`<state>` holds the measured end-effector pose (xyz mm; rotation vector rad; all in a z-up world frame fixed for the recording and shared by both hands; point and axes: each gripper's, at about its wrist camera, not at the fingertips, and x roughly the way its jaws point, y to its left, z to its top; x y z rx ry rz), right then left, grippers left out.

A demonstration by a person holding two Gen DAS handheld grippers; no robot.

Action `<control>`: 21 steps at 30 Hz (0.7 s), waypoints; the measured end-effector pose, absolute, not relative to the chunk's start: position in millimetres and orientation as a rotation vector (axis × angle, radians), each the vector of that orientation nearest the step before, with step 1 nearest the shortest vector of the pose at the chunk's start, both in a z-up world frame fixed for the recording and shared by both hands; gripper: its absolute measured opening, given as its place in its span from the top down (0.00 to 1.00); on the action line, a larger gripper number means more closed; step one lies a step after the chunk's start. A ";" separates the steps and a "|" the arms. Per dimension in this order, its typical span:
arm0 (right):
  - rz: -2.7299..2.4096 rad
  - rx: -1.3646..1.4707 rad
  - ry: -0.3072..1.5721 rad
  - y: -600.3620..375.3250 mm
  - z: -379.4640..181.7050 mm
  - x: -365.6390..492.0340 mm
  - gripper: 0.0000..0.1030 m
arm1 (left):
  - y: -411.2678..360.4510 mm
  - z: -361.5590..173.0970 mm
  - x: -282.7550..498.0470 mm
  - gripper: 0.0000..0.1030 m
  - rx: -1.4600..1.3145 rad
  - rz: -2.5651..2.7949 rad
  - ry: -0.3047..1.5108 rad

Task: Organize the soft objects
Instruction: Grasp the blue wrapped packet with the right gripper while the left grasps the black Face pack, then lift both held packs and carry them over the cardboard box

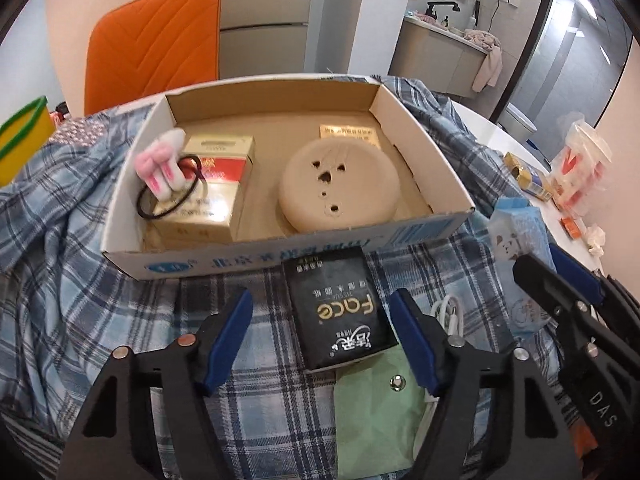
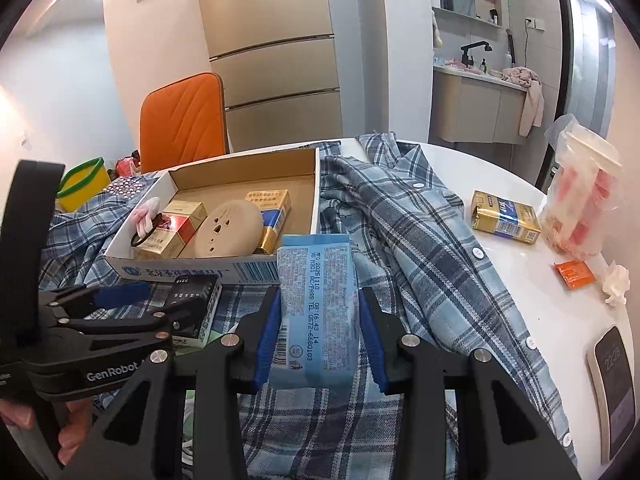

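Observation:
A cardboard box (image 1: 424, 148) sits on a blue plaid shirt (image 1: 60, 264). It holds a round beige cushion (image 1: 340, 182), a gold and red pack (image 1: 212, 184) and a pink bunny hair tie (image 1: 162, 166). My left gripper (image 1: 320, 336) is open around a black "Face" tissue pack (image 1: 338, 312), just in front of the box. My right gripper (image 2: 320, 336) is shut on a light blue tissue pack (image 2: 316, 308), held at the box's front right corner (image 2: 276, 268). The blue pack (image 1: 520, 256) and the right gripper's fingers (image 1: 560, 280) also show in the left wrist view.
A green pouch (image 1: 376, 408) and a white cable (image 1: 450, 312) lie under the left gripper. On the white table (image 2: 520, 304) at the right are a gold pack (image 2: 504, 218), a plastic bag (image 2: 580, 196), an orange sachet (image 2: 574, 274) and a phone (image 2: 614, 392). An orange chair (image 1: 156, 44) stands behind.

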<state>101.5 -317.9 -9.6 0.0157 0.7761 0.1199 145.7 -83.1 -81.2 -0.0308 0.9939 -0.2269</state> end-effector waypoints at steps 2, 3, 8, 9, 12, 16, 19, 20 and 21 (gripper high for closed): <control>0.121 0.014 0.780 -316.9 -9.8 102.0 0.60 | -87.8 -83.5 143.8 0.36 -0.006 -0.240 0.996; 0.121 0.014 0.782 -316.7 -9.9 102.2 0.60 | -91.2 -84.0 142.0 0.36 0.013 -0.242 0.992; 0.124 0.014 0.785 -316.6 -10.2 102.0 0.60 | -97.0 -87.3 143.4 0.36 0.057 -0.234 1.009; 0.125 0.014 0.786 -316.6 -10.2 102.1 0.60 | -96.0 -88.1 144.4 0.36 0.047 -0.243 1.017; 0.126 0.013 0.788 -316.3 -10.8 102.4 0.60 | -93.7 -88.2 145.0 0.49 0.032 -0.252 1.018; 0.130 0.014 0.783 -316.4 -10.4 101.9 0.60 | -90.6 -82.9 136.0 0.54 0.037 -0.223 0.973; 0.139 0.014 0.771 -316.1 -8.9 100.0 0.60 | -87.8 -71.1 124.9 0.56 0.032 -0.243 0.895; 0.146 0.014 0.765 -315.7 -8.0 98.9 0.60 | -86.8 -67.3 121.9 0.56 0.032 -0.245 0.870; 0.150 0.013 0.758 -315.3 -7.0 98.3 0.60 | -86.1 -63.2 118.3 0.56 0.031 -0.247 0.841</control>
